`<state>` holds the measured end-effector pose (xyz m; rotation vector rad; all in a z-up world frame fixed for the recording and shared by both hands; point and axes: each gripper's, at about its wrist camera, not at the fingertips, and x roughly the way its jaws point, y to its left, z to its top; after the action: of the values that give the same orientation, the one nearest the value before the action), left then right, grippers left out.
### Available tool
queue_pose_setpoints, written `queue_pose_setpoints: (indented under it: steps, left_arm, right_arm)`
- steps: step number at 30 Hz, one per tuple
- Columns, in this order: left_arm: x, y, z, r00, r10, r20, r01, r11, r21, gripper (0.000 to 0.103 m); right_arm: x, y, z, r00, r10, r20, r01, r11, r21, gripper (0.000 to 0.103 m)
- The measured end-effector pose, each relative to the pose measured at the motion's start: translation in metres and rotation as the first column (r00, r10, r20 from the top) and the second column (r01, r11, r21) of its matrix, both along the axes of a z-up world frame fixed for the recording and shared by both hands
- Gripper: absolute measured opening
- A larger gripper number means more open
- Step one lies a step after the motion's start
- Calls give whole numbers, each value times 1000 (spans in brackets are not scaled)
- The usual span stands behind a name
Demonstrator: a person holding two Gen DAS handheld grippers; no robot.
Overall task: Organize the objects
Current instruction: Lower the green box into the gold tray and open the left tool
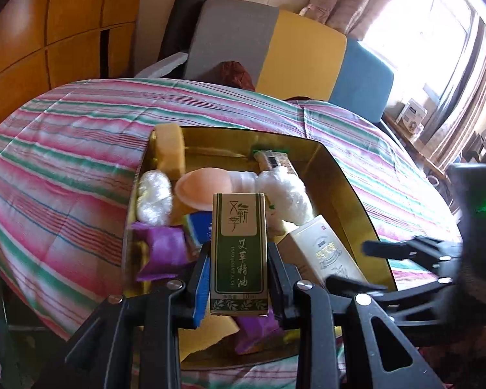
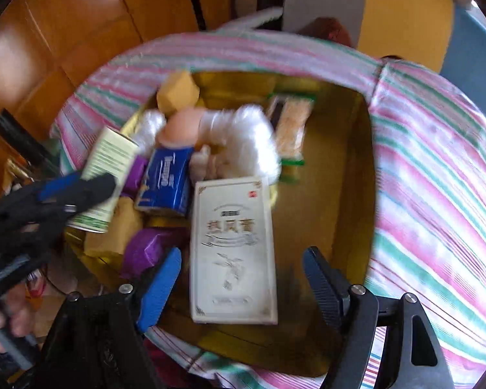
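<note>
An open gold tray (image 1: 340,188) lies on the striped bedspread (image 1: 64,168). My left gripper (image 1: 239,259) is shut on an upright green essential-oil box (image 1: 238,223), held over the tray's near side. In the right wrist view that box (image 2: 113,159) shows at the left in the left gripper (image 2: 94,188). My right gripper (image 2: 243,269) stands open above a flat white box (image 2: 233,249) lying in the tray (image 2: 333,194); its pads do not press on it. The left wrist view shows the right gripper (image 1: 359,264) beside the white box (image 1: 327,249).
The tray also holds a yellow sponge (image 1: 170,152), a peach round piece (image 1: 194,188), white wrapped bundles (image 1: 154,196), purple packets (image 1: 162,249), a blue tissue pack (image 2: 167,181) and a snack packet (image 2: 291,126). Wooden cupboards (image 1: 48,32) stand behind; a hand (image 2: 3,321) shows low left.
</note>
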<state>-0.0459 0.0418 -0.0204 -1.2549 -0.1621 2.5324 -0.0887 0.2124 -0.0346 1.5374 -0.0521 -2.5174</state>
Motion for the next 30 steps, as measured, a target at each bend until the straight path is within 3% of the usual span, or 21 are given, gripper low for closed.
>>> queue_pose_setpoints:
  steps: [8, 14, 17, 22, 26, 30]
  left_arm:
    - [-9, 24, 2, 1000, -5, -4, 5, 999, -35, 30]
    - [-9, 34, 14, 999, 0, -43, -3, 997, -76, 30]
    - [-6, 39, 17, 998, 1, -62, -8, 992, -124, 30]
    - [12, 46, 31, 988, -12, -155, -24, 974, -224, 30]
    - [14, 46, 35, 988, 0, -154, -35, 973, -227, 30]
    - [12, 48, 29, 991, 4, -136, -36, 972, -232, 30]
  right_arm:
    - [33, 59, 29, 982, -165, -97, 164, 986, -17, 82]
    - [64, 134, 32, 936, -334, -109, 339, 940, 27, 82]
    - [70, 179, 32, 890, -442, -111, 449, 892, 50, 82]
    - [71, 254, 15, 780, -617, -104, 623, 781, 40, 82]
    - [77, 296, -11, 678, -735, 19, 735, 677, -51, 82]
    - [84, 306, -14, 639, -768, 46, 769, 635, -80, 82]
